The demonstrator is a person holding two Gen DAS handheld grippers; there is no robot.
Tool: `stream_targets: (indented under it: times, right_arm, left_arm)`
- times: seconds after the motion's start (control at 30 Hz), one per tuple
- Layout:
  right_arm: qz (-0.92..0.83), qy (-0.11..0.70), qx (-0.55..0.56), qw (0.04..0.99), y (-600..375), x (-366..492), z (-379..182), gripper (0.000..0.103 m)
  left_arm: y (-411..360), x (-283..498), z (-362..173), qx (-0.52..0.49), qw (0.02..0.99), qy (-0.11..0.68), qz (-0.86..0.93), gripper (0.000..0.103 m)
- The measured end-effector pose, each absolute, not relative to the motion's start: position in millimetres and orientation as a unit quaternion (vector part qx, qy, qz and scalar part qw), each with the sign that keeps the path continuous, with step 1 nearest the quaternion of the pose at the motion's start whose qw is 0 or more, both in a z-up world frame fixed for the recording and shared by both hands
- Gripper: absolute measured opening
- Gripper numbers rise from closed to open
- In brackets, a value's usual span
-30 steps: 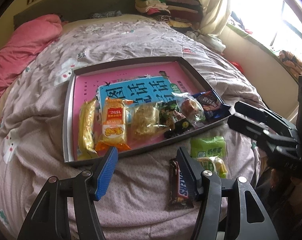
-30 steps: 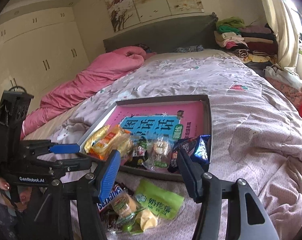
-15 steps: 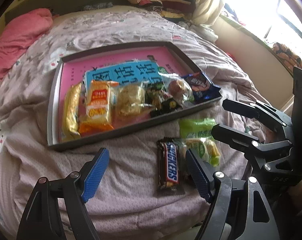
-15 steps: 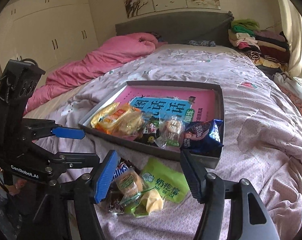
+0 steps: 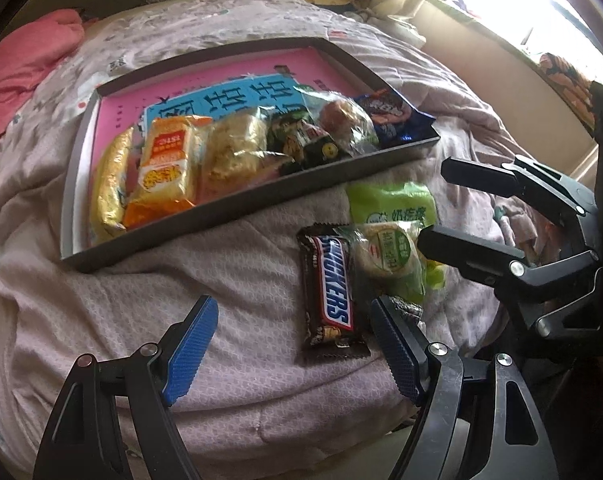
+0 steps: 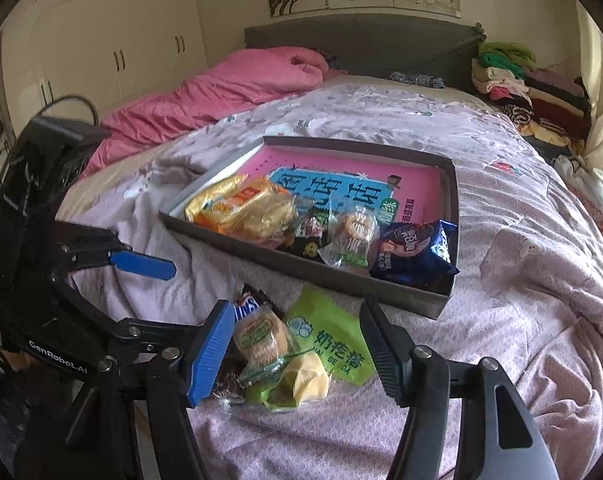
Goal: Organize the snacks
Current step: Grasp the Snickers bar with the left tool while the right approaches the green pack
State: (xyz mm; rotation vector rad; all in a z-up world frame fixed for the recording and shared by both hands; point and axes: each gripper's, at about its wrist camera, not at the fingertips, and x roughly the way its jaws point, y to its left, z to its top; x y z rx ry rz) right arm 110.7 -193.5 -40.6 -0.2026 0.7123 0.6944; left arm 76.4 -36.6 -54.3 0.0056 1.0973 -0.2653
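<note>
A grey tray (image 5: 237,216) with a pink book in it holds several snacks on the bed; it also shows in the right wrist view (image 6: 429,300). In front of it lie a Snickers bar (image 5: 331,286), a round cake in a clear wrapper (image 5: 387,250) and a flat green packet (image 5: 393,204). My left gripper (image 5: 293,344) is open and empty, low over the bedspread, its right finger beside the Snickers bar. My right gripper (image 6: 297,348) is open and empty, its fingers either side of the round cake (image 6: 261,338) and the green packet (image 6: 333,344).
A pink duvet (image 6: 229,92) lies at the far left of the bed. Folded clothes (image 6: 517,80) are stacked by the headboard at the right. White wardrobes (image 6: 101,48) stand behind. The bed's near edge runs just under both grippers.
Both grippers have moved down and toward the loose snacks in front of the tray. The Snickers bar now lies between the left fingers' reach; the right fingers now flank the cake.
</note>
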Motion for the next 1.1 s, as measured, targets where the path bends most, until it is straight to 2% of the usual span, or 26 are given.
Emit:
stream_targets:
  times: [0.37,0.93,1.03,1.1]
  right_arm:
    - [0.342,0.356,-0.144,0.858,-181,107,-55,0.065]
    - [0.34,0.353,-0.202,0.848,-162,116,-75,0.064]
    - [0.344,0.349,-0.209,0.847,-157,117,-76,0.058]
    - [0.348,0.344,-0.212,0.845,-154,116,-77,0.048]
  left_arm:
    - [-42,81,-75,0.009,0.831,0.545,-0.112,0.08]
    - [-26,86,-74,-0.019,0.839,0.533,-0.111,0.08]
    - [-27,87,-74,-0.019,0.839,0.532,-0.114,0.08]
    - [-28,89,-75,-0.02,0.839,0.532,-0.116,0.08]
